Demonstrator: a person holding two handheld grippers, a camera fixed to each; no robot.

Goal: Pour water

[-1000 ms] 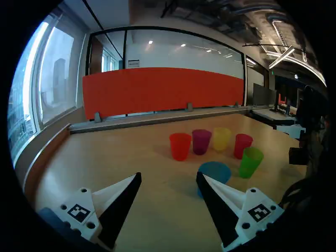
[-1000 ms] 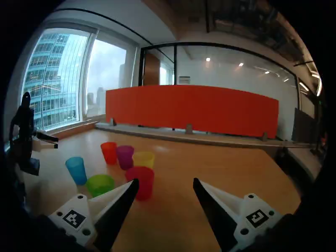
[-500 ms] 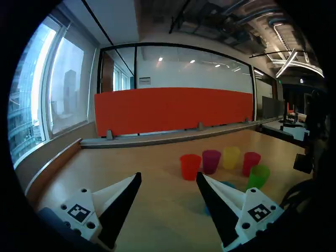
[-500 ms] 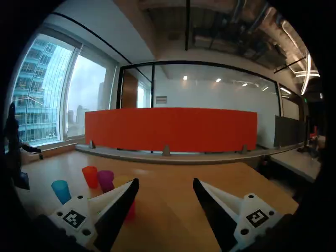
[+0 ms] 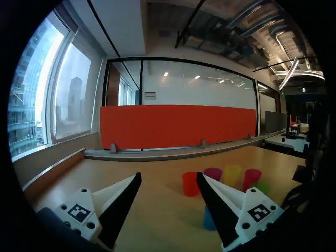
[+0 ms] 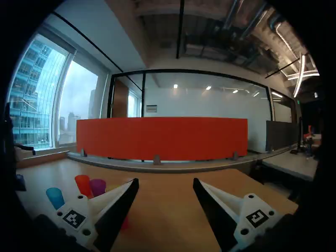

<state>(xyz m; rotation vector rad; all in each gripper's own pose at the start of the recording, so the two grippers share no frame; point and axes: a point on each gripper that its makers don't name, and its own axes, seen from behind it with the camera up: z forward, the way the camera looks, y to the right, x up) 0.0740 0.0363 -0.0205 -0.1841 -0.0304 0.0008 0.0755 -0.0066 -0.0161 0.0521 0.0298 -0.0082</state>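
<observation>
The left gripper (image 5: 168, 174) and the right gripper (image 6: 165, 179) are both held with jaws spread over the wooden tabletop (image 5: 168, 212), and the coloured cups (image 5: 232, 174) are seen clustered at the lower right of the left gripper view.

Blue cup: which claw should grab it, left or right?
Left, probably. The blue cup sits close ahead of the open left claw, partly behind one finger. From the right claw it lies off to the side.
</observation>
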